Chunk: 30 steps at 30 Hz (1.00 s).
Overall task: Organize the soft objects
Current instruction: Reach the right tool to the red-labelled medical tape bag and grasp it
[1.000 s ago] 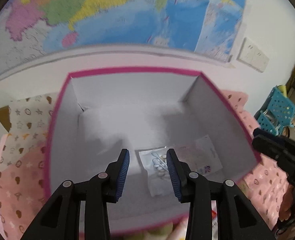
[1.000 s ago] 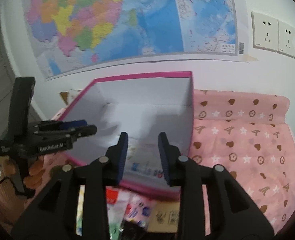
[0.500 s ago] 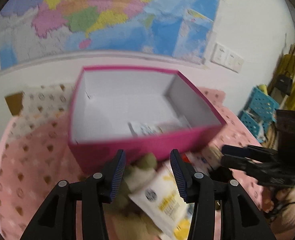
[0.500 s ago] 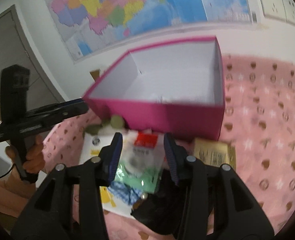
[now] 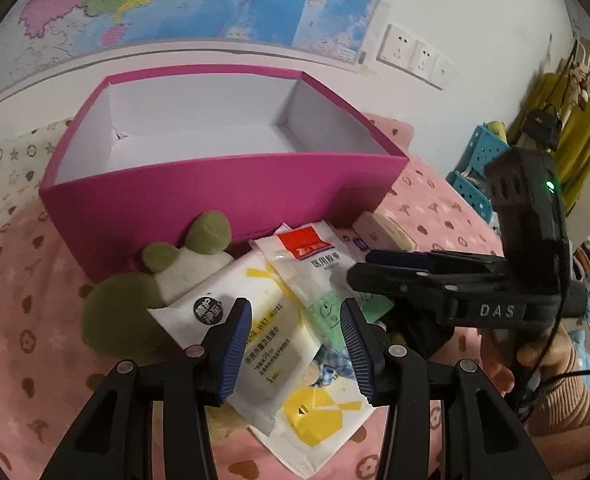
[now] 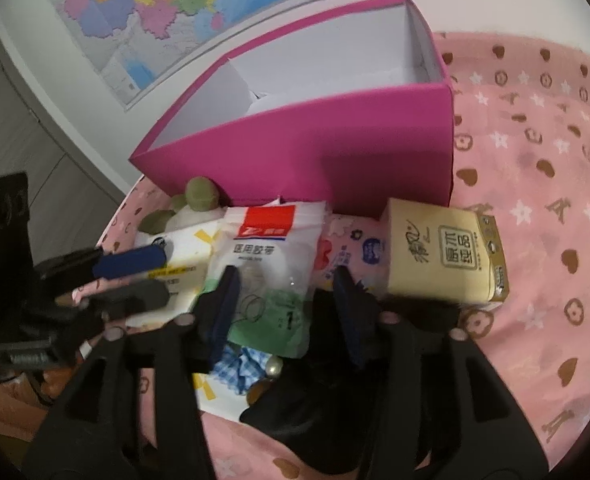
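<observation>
The left tongs [image 5: 295, 344] hang released, jaws spread, directly above a white and yellow wet-wipes pack [image 5: 263, 332] and touching nothing. The right tongs [image 6: 283, 308] are likewise released, jaws apart, poised over a clear pouch with a red label [image 6: 267, 264]; no contact is evident.

The soft items lie in a loose heap on the pink patterned cloth [image 6: 535, 240], just in front of the near wall of the magenta box [image 5: 223, 196]. The box stands open, with a white interior; its floor is hidden from both views.

Heap contents: a green and white plush toy [image 5: 135, 292] at the left, partly under the wet-wipes pack; the red-label pouch overlapping the pack's right side; a beige tissue pack [image 6: 439, 256] on the right, close to the box corner; a blue checked fabric piece [image 6: 243, 364] beneath the pouch. A black item under the right tongs is too dark to identify.

A map [image 5: 175, 0] is on the wall behind.
</observation>
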Motion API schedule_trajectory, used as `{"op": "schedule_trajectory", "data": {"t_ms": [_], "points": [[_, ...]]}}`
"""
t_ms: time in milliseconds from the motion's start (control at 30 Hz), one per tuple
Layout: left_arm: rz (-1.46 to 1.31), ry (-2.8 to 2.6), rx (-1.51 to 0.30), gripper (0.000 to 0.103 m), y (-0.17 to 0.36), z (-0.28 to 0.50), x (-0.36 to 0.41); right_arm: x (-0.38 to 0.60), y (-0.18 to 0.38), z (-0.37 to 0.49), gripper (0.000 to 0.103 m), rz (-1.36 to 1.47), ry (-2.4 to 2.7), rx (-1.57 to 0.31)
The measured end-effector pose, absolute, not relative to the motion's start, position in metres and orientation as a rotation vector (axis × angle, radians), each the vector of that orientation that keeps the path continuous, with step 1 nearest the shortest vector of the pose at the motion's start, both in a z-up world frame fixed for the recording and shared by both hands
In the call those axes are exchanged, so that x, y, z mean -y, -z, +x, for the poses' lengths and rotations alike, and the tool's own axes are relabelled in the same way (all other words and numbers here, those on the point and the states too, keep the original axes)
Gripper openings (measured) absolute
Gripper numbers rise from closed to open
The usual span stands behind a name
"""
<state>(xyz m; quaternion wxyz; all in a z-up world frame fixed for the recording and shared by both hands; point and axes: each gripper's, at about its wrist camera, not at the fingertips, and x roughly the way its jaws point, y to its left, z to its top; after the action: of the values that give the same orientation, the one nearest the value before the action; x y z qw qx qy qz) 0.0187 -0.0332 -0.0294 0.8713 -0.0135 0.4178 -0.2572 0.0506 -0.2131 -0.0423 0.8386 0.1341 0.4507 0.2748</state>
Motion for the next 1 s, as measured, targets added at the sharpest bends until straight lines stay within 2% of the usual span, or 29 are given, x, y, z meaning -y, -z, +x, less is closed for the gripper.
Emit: {"op": "schedule_trajectory", "data": {"t_ms": [533, 567, 633, 667, 700, 1000], "points": [[-0.02, 0.585, -0.88, 0.047, 0.033, 0.02, 0.039, 0.214, 0.039, 0.047, 0.055, 0.414, -0.727, -0.905], [-0.018, 0.587, -0.879, 0.047, 0.033, 0.02, 0.039, 0.212, 0.039, 0.046, 0.054, 0.396, -0.729, -0.905], [-0.016, 0.591, -0.88, 0.047, 0.033, 0.02, 0.04, 0.207, 0.04, 0.046, 0.045, 0.382, -0.738, -0.915], [-0.011, 0.589, -0.877, 0.047, 0.033, 0.02, 0.04, 0.205, 0.04, 0.047, 0.036, 0.379, -0.744, -0.922], [-0.009, 0.591, -0.875, 0.047, 0.033, 0.02, 0.04, 0.203, 0.042, 0.048, 0.034, 0.363, -0.733, -0.932], [-0.028, 0.613, -0.868, 0.047, 0.036, 0.023, 0.036, 0.208, 0.048, 0.045, 0.034, 0.396, -0.79, -0.955]]}}
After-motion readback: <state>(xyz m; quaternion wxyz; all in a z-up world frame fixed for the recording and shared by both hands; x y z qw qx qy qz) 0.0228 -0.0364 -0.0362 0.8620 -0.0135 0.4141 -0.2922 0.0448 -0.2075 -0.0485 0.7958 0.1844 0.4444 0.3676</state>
